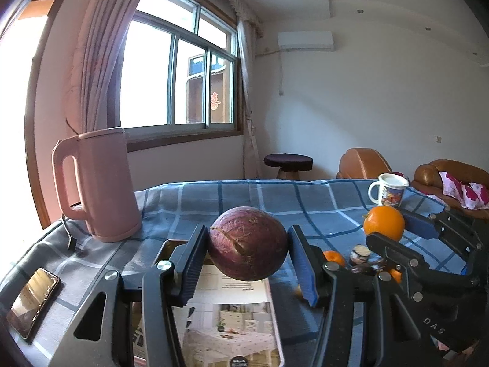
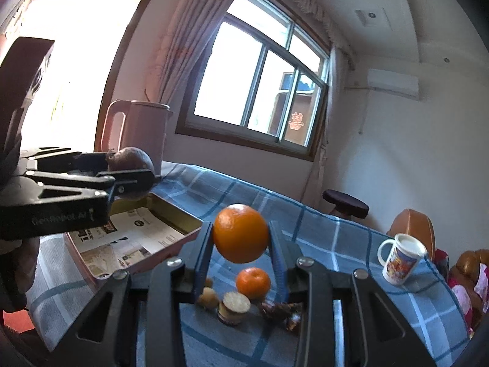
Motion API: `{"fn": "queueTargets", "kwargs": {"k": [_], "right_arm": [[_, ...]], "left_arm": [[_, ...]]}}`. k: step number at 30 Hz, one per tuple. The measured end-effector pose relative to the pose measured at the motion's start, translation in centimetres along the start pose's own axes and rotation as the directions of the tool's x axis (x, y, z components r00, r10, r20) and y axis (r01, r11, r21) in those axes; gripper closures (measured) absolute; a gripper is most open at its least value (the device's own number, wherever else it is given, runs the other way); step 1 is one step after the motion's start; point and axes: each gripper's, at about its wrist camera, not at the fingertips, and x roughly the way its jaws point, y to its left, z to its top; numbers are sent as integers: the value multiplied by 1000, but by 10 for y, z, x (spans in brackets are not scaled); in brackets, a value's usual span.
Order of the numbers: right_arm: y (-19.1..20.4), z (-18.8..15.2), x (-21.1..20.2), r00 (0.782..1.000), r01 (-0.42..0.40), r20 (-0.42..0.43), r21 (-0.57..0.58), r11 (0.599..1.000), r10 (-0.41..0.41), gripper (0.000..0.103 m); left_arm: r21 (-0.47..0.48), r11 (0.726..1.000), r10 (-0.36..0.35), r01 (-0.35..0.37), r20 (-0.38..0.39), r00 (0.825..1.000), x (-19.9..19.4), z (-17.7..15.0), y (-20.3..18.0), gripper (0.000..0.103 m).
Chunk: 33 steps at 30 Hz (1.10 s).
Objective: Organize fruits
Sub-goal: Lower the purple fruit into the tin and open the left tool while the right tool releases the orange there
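Note:
My left gripper [image 1: 248, 253] is shut on a round purple-brown fruit [image 1: 248, 243] with a split in its skin, held in the air above a pink tray [image 1: 275, 315] lined with printed paper. In the right wrist view the same fruit [image 2: 131, 160] hangs in the left gripper [image 2: 128, 168] over the tray's [image 2: 171, 246] far end. My right gripper [image 2: 240, 244] is shut on a large orange [image 2: 240, 233], lifted clear of the blue checked cloth. That orange [image 1: 384, 223] and the right gripper [image 1: 394, 229] show at the right of the left wrist view.
A small mandarin [image 2: 253, 283], a little jar [image 2: 233, 307], small brown fruits [image 2: 208, 298] and a dark dried piece [image 2: 281, 310] lie on the cloth under the orange. A pink kettle [image 1: 101, 186] stands far left, a mug [image 1: 389, 191] far right, a phone [image 1: 33, 301] near left.

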Motion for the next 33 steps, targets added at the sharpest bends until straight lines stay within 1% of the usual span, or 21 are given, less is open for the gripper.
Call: {"fn": "queueTargets", "kwargs": {"k": [4,20,27,33], "right_arm": [[6,8,9,1000,-18,-1,-20,1000,18,64],[37,34,55,994,-104,-40,-85,991,101,64],[48,37,75,988,-144,-74,-72,987,139,64],[60,31,92,979,-176,-119,-79,981,166,64]], "left_arm": [[-2,1000,14,-14,-10,1000,5,0,9,48],[-18,998,65,-67,-99,993,35,-6,50,48],[-24,997,73,-77,-140,987,47,-7,64,48],[-18,996,80,-85,-178,981,57,-8,73,48]]}}
